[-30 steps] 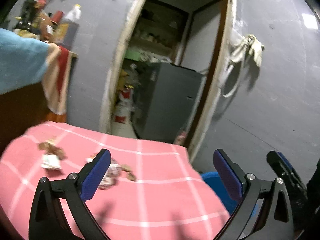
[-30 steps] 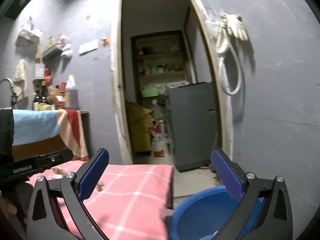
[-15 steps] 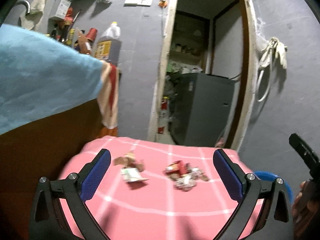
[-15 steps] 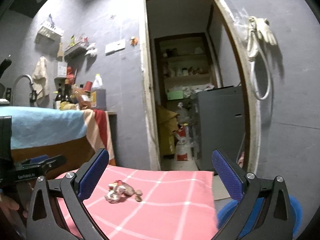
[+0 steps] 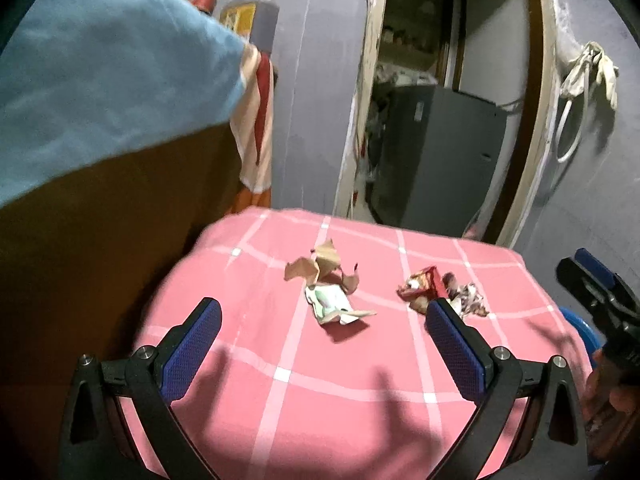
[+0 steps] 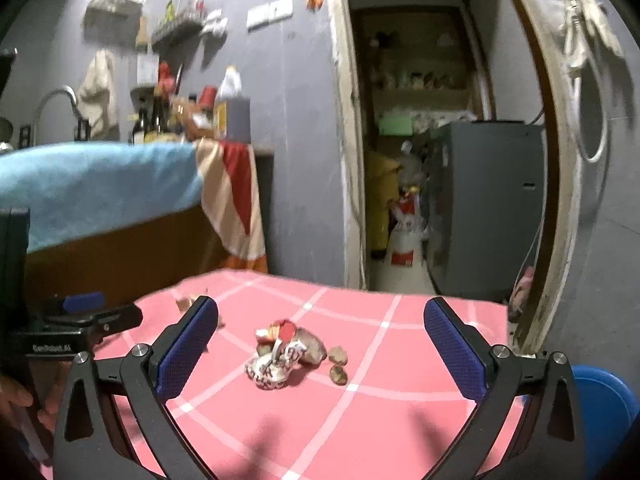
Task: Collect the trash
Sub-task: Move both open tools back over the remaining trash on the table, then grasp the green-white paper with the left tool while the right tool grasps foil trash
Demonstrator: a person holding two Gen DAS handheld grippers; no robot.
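A small table with a pink checked cloth (image 5: 312,400) holds two heaps of trash. A brown and white crumpled paper heap (image 5: 326,288) lies ahead of my left gripper (image 5: 320,344), which is open and empty above the cloth. A red and white wrapper heap (image 5: 436,290) lies to its right, partly behind my right finger. In the right wrist view the wrapper heap (image 6: 286,354) with brown scraps (image 6: 338,364) lies ahead of my open, empty right gripper (image 6: 320,344). The other gripper shows at each view's edge.
A blue basin (image 6: 600,408) sits low at the table's right, also in the left wrist view (image 5: 580,328). A counter draped in blue cloth (image 6: 92,184) stands to the left with bottles (image 6: 232,112). An open doorway with a grey cabinet (image 6: 488,200) is behind the table.
Both grippers have swung left and down toward the table. The trash heaps now lie closer and more central in both views. Both jaws stayed open.
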